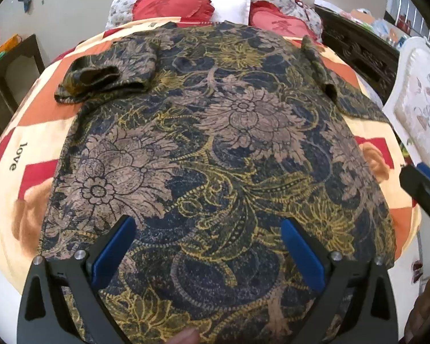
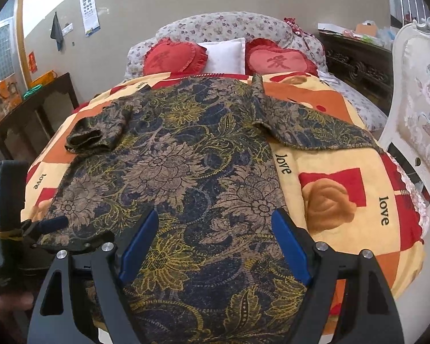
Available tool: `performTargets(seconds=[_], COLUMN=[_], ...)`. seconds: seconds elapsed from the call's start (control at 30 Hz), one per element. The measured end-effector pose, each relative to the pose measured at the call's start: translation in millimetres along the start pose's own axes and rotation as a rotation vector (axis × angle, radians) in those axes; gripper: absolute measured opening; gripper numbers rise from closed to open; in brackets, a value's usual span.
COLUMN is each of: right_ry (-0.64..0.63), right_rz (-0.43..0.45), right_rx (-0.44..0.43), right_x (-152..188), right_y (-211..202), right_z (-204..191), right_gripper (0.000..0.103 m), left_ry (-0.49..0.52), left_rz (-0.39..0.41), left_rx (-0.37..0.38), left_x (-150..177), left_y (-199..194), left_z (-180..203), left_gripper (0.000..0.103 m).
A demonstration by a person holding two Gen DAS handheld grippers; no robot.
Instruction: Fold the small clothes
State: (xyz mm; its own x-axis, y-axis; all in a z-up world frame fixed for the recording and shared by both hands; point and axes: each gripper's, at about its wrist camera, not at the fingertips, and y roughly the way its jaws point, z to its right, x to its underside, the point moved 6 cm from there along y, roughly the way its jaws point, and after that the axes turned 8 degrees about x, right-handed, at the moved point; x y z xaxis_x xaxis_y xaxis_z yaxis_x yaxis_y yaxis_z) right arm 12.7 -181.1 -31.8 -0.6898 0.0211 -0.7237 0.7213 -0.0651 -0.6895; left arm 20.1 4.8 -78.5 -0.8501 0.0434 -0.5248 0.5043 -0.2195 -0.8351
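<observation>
While the floral garment (image 1: 215, 143) lay spread flat on the patterned blanket (image 1: 43, 132), the left gripper (image 1: 209, 246) hung over its hem, fingers wide apart, gripping nothing. In the right wrist view, the right gripper (image 2: 215, 238) likewise stood wide open above the cloth, empty.

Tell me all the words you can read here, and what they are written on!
"love": printed several times on the blanket, for one beside the flowery garment.
One red character on each heart cushion: too blurred to read.
Chart poster on the wall: too small to read.
Red paper on the wall: unreadable.
</observation>
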Motion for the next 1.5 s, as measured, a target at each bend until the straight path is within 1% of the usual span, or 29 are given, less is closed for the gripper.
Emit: performTargets(seconds=[0.07,0.17,0.2,0.3,0.4,0.47,0.73,0.9,1.17,1.5], right_ry=[-0.009,-0.01,-0.01,-0.01,-0.008,-0.01,-0.01,-0.008,-0.009,-0.008], right_rz=[0.002,0.008,0.009,0.012,0.011,0.013,0.011,0.008,0.013,0.002], right_rx=[0.008,0.007,0.007,0.009,0.007,0.005,0.002,0.001,-0.001,0.014], right_x=[0.0,-0.4,-0.2,0.0,0.0,0.2,-0.1,0.0,0.1,-3.4], right_y=[-1.6,-4.6,-5.7,-6.8,-6.7,-7.5,-6.5,-5.4,-4.5,2.0], right_z=[-1.1,-0.5,-0.2,0.5,-0.1,-0.1,-0.3,0.3,-0.3,0.5], right_gripper=[0.083,0.083,0.083,0.083,0.084,0.084,0.084,0.084,0.084,0.083], left_ry=[-0.025,-0.026,-0.028,-0.038,-0.035,-0.045,-0.054,-0.057,-0.04,-0.032], left_rz=[-0.003,0.015,0.019,0.027,0.035,0.028,0.012,0.016,0.012,0.024], left_rx=[0.014,-0.029,-0.034,-0.018,-0.044,-0.034,-0.037,-0.04,-0.073,-0.029], left_x=[0.9,0.4,0.3,0.0,-0.3,-0.1,4.7,4.4,5.3,2.4], left_y=[-1.2,-5.0,-5.9,-8.7,-9.8,-8.1,-1.4,-1.4,0.6,3.7], left_z=[-2.0,-6.5,-8.5,-11.3,-13.3,-14.0,-15.5,-16.2,-15.1,-7.8], left_gripper=[0.103,0.103,0.103,0.103,0.103,0.103,0.103,0.103,0.103,0.103])
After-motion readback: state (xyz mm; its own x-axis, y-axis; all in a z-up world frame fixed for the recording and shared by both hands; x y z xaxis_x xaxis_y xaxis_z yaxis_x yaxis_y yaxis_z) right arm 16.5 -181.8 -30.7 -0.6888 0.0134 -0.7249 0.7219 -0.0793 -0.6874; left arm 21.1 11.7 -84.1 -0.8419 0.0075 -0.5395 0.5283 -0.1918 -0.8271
